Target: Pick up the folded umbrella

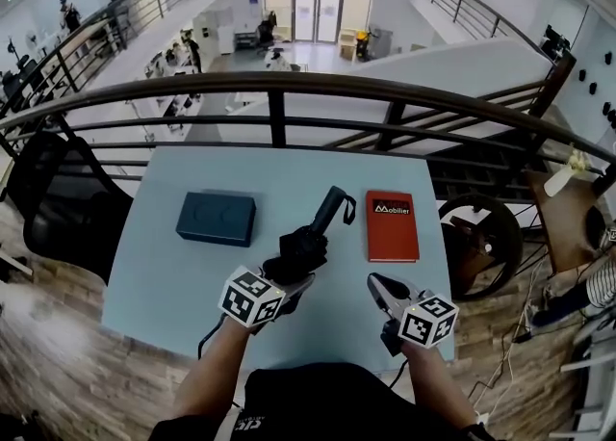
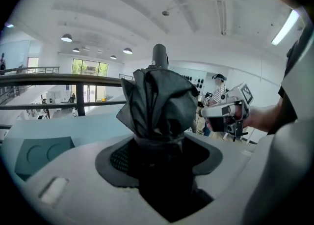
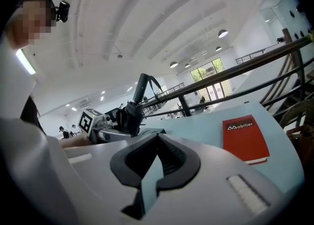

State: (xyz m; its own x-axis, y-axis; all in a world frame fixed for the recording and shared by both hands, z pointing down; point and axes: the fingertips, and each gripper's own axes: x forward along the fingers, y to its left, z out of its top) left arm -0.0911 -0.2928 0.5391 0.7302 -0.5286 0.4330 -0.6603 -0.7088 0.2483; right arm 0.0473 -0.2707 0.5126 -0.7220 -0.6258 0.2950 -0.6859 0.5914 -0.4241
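Note:
The black folded umbrella [image 1: 310, 237] is off the light blue table [image 1: 164, 285], and my left gripper [image 1: 292, 273] is shut on its bunched fabric end. Its handle [image 1: 336, 204] points up and away toward the railing. In the left gripper view the umbrella [image 2: 159, 101] fills the space between the jaws of that gripper [image 2: 159, 143]. My right gripper [image 1: 378, 285] hovers to the right, near the table's front edge. In its own view my right gripper [image 3: 156, 143] shows a narrow gap with nothing in it, and the umbrella [image 3: 131, 116] is off to the left.
A red notebook [image 1: 392, 225] lies on the table right of the umbrella. A dark teal box [image 1: 216, 218] sits at the left. A dark metal railing [image 1: 279, 88] runs behind the table above a drop. A black chair [image 1: 58, 208] stands at the left.

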